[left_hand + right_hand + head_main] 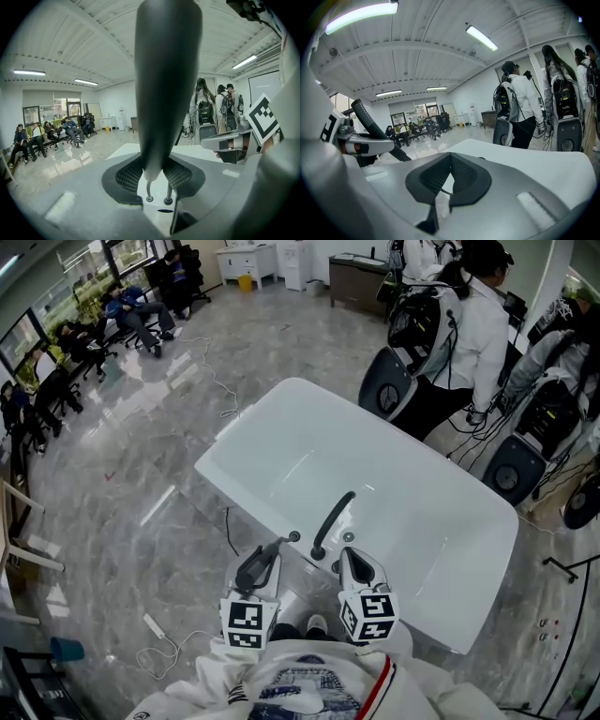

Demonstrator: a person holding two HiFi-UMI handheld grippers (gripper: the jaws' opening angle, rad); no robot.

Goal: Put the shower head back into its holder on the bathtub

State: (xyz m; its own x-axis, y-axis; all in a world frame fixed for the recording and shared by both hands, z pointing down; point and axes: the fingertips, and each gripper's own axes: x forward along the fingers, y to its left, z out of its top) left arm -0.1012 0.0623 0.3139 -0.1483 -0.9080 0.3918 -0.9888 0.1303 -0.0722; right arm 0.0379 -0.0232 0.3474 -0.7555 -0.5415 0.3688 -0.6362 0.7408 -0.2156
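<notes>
My left gripper [267, 554] is shut on the dark grey shower head [166, 84], which stands upright between its pads above the near rim of the white bathtub [422, 521]. A thin hose [148, 187] runs from the handle's lower end down to a round fitting [293, 536] on the rim. The right gripper view shows the shower head [370, 124] slanting through the left gripper. A black curved spout [333, 519] lies on the rim between the grippers. My right gripper [349, 559] hovers beside it, shut and holding nothing [449, 161].
Two more small fittings [349, 538] sit on the rim near the right gripper. People with backpack rigs [469, 324] stand behind the tub at right, and others sit on chairs [131, 310] at back left. A power strip and cable [155, 626] lie on the floor at left.
</notes>
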